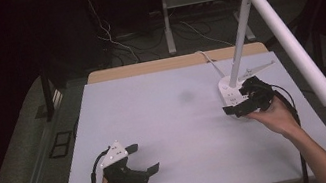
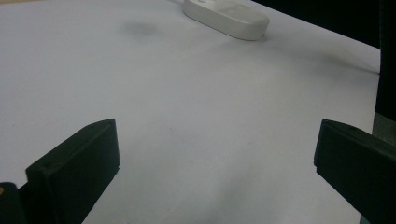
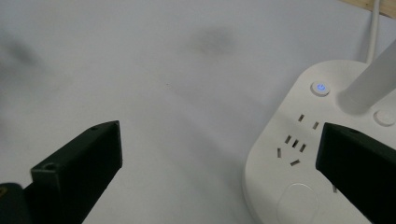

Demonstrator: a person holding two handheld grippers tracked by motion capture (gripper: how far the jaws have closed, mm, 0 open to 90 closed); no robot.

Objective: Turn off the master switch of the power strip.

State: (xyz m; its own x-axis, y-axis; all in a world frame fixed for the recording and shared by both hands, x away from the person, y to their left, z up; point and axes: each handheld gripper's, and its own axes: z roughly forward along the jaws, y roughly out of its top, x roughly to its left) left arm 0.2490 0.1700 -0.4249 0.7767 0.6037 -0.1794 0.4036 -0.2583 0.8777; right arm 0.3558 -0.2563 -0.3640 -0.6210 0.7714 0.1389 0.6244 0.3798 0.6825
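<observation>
A white desk lamp stands at the table's right, its base (image 1: 228,91) holding sockets and buttons, its long tube head (image 1: 286,36) slanting over the right edge. In the right gripper view the base (image 3: 299,154) shows a lit blue power button (image 3: 320,87) and several socket slots. My right gripper (image 1: 237,103) hovers open just at the base's front, one jaw over the base. My left gripper (image 1: 143,158) rests open near the front left of the table, nothing between its jaws. From the left gripper view the lamp base (image 2: 226,17) lies far ahead.
The white table top (image 1: 178,134) has a faint grey smudge (image 1: 186,96) near its middle. The lamp's white cord (image 1: 209,60) runs off the back edge. Beyond the table are a dark floor, cables and another table's legs (image 1: 167,19).
</observation>
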